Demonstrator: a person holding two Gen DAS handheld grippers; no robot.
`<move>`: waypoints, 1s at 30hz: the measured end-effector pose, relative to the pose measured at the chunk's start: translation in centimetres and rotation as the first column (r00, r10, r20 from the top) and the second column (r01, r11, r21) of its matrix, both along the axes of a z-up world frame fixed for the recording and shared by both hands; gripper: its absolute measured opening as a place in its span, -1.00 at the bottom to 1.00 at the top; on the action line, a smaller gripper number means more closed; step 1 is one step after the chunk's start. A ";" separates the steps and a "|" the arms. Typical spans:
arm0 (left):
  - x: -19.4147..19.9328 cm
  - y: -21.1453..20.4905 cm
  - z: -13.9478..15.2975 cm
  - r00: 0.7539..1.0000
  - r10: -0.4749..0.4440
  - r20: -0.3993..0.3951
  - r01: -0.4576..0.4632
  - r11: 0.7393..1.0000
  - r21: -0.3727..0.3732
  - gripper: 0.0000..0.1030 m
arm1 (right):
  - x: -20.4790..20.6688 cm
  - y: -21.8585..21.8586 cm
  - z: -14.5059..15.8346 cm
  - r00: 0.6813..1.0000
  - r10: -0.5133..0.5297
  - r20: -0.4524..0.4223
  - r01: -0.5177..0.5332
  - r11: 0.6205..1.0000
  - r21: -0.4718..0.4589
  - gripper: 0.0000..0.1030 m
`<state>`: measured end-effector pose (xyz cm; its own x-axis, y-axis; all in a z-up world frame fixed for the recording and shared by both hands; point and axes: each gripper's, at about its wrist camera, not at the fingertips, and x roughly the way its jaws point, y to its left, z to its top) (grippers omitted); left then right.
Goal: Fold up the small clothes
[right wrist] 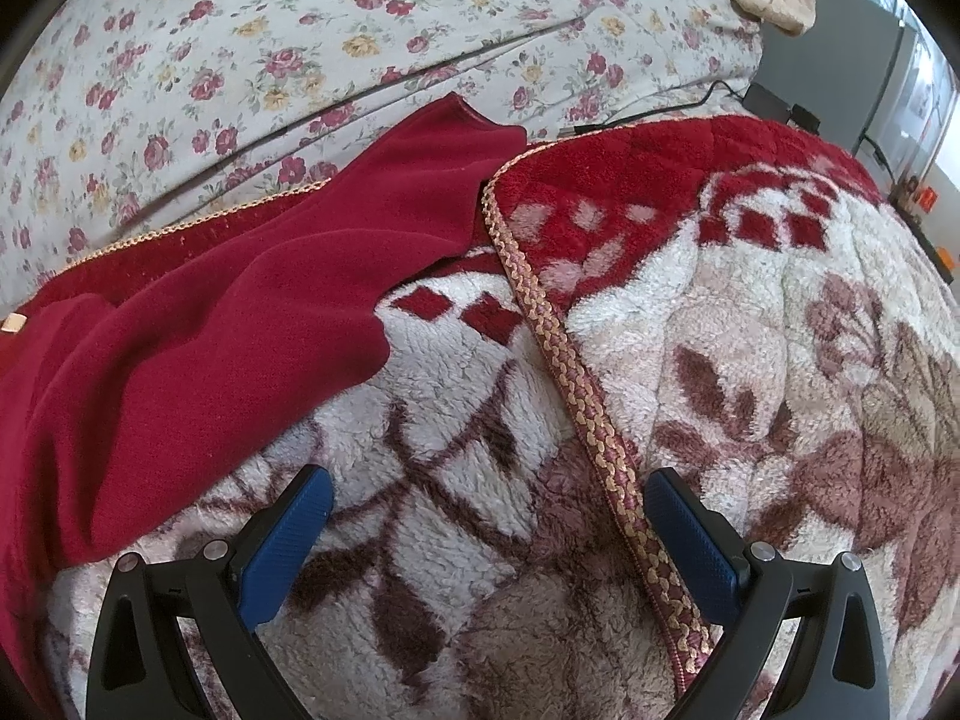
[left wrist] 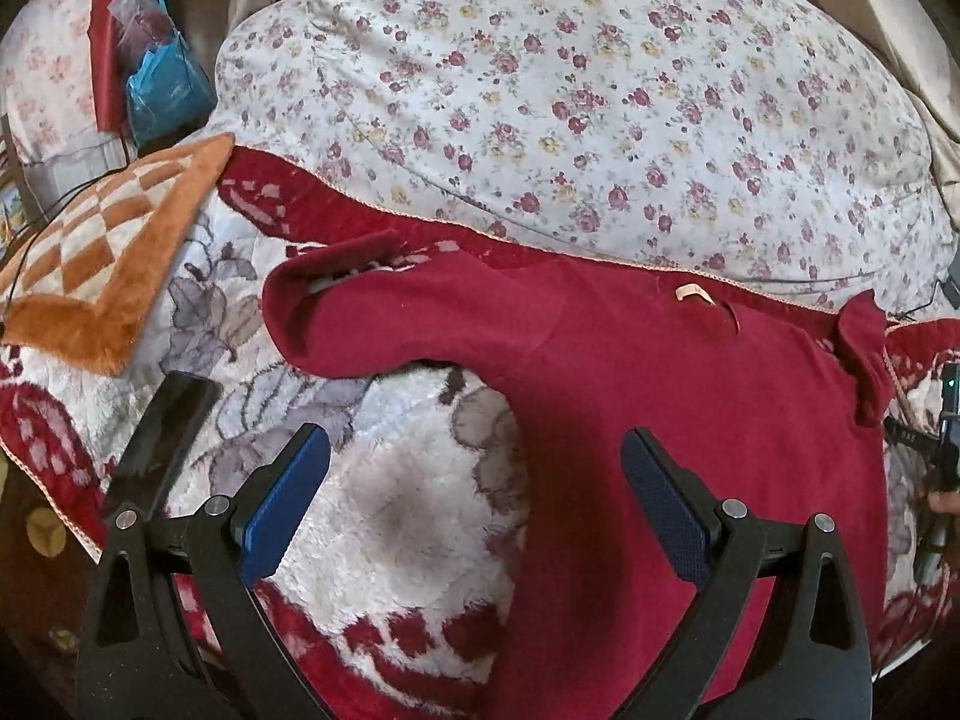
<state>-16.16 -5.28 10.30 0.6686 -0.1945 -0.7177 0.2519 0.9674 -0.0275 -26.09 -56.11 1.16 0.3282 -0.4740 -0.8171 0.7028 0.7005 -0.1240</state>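
Observation:
A dark red small shirt lies spread on a fluffy red and white blanket, its collar with a small tan label toward the far side. Its left sleeve reaches left. My left gripper is open and empty above the shirt's left edge. In the right wrist view the shirt's right sleeve stretches up to the floral quilt. My right gripper is open and empty over the blanket, to the right of the sleeve.
A floral quilt is bunched behind the shirt. An orange checked cushion lies at left with a dark phone near it. The blanket's braided edge runs between the right gripper's fingers. A black cable lies at back right.

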 end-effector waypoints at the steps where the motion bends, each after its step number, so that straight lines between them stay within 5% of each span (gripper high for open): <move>1: 0.0 0.0 0.1 1.000 -0.001 0.001 0.001 1.000 0.002 0.90 | 0.0 0.1 0.1 1.000 -0.005 -0.001 0.005 1.000 0.003 1.00; 8: -0.4 -0.8 -0.4 1.000 -0.020 -0.010 0.020 1.000 -0.001 0.90 | -3.1 4.0 1.0 0.999 -0.049 0.012 0.049 0.999 0.017 1.00; 11: -0.5 -1.3 -0.3 1.000 -0.027 -0.006 0.027 1.000 -0.001 0.90 | -4.5 4.2 1.3 0.995 -0.088 0.048 0.075 0.970 0.230 1.00; 15: -0.5 -1.6 -0.2 1.000 -0.029 -0.010 0.029 0.999 -0.015 0.90 | -5.8 5.0 3.0 0.994 -0.068 0.085 0.031 0.923 0.383 1.00; 18: -0.5 -1.6 -0.2 0.999 -0.030 -0.011 0.030 0.999 -0.018 0.90 | -7.0 6.8 4.7 0.977 -0.076 0.201 -0.019 0.902 0.432 1.00; 26: -0.2 -2.1 0.8 0.999 -0.048 0.011 0.048 0.999 -0.016 0.90 | -4.3 15.3 11.8 0.918 0.149 0.367 -0.282 0.898 0.339 1.00; 30: -0.1 -2.2 1.1 0.998 -0.054 0.015 0.054 0.998 -0.018 0.90 | -1.6 19.7 14.6 0.894 0.277 0.352 -0.366 0.905 0.217 1.00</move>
